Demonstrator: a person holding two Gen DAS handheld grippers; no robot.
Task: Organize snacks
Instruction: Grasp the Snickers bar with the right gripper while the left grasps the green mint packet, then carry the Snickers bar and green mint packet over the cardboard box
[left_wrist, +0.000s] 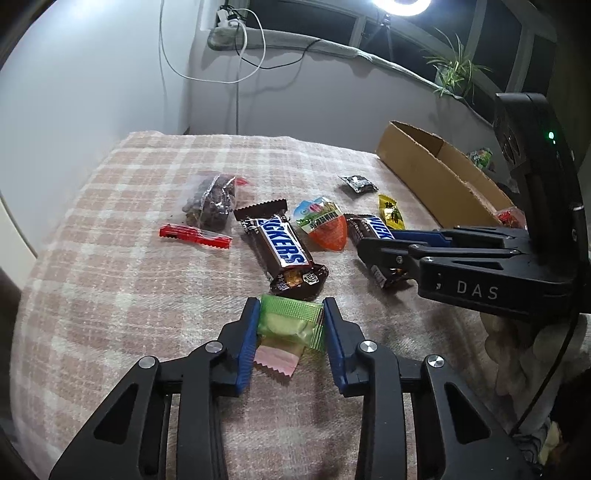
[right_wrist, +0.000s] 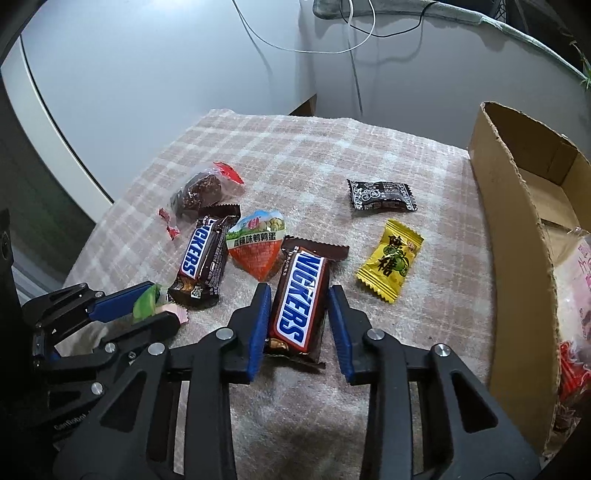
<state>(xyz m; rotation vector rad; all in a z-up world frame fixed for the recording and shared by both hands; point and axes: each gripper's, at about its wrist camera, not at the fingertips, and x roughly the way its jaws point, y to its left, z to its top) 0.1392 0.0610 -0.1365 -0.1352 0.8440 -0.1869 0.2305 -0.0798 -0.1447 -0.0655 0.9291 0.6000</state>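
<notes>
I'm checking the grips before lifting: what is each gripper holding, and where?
The left gripper pinches the green candy across its sides. The right gripper clamps the near Snickers bar across its lower half.

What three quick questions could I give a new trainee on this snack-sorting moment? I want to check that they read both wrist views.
1. True or false: the left gripper is closed on a yellow candy.
2. What lies between the fingers of the right gripper? A) black packet B) Snickers bar C) orange heart-shaped pack
3. Fill in: the cardboard box stands at the table's ____ side in both views.

Key
1. False: its pads press a green-wrapped sweet; the yellow candy lies loose on the checked cloth.
2. B: the Snickers bar.
3. Right.
</notes>
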